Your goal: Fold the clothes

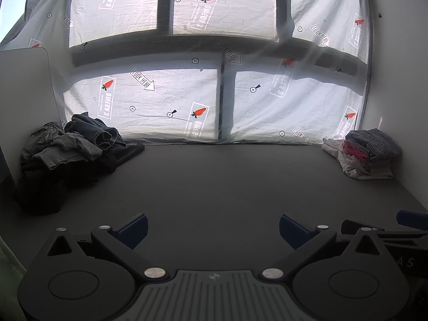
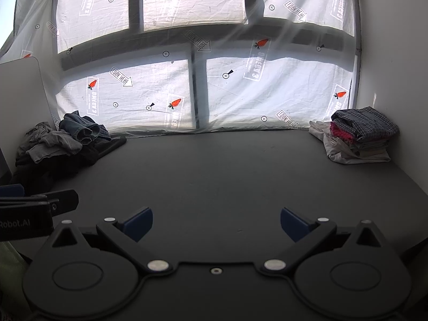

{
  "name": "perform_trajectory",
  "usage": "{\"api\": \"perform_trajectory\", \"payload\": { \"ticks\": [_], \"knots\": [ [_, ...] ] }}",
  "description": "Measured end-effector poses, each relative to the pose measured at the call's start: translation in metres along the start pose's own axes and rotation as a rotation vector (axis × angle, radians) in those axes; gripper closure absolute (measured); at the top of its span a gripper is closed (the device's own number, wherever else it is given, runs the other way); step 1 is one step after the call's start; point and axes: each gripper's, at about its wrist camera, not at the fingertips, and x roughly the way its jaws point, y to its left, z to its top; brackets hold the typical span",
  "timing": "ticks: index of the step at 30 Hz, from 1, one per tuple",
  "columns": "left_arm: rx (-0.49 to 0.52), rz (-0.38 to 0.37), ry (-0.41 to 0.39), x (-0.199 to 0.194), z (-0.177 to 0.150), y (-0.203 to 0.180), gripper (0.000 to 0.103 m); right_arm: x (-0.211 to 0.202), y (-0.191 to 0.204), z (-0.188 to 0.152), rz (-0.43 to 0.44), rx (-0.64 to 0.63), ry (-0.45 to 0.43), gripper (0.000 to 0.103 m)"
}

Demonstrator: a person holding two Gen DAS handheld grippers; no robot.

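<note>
A heap of unfolded dark clothes [image 1: 72, 152] [image 2: 64, 141], with grey tops and blue jeans on top, lies at the far left of the dark table [image 1: 219, 182] [image 2: 222, 176]. A stack of folded clothes [image 1: 366, 152] [image 2: 358, 136], a checked shirt above red and beige pieces, sits at the far right corner. My left gripper [image 1: 213, 230] hovers over the near table edge, open, nothing between its blue pads. My right gripper [image 2: 216, 224] is beside it, open and empty too. Each gripper shows at the edge of the other's view, the right [image 1: 401, 227] and the left [image 2: 32, 206].
A white sheet printed with carrots and arrows [image 1: 171, 104] [image 2: 149, 91] hangs over the window behind the table. A pale upright panel [image 1: 24, 85] [image 2: 21, 91] stands at the far left. White walls [image 1: 396, 80] close the right side.
</note>
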Motion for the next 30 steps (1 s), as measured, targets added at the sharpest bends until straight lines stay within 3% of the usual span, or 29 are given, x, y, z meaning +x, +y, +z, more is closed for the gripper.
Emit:
{"api": "perform_trajectory", "payload": {
  "ticks": [30],
  "knots": [
    [-0.007,0.019,0.001,-0.0019,-0.0039,0.0078,0.000,0.0029,0.0069,-0.0057,0.015,-0.016,-0.008,0.000]
  ]
}}
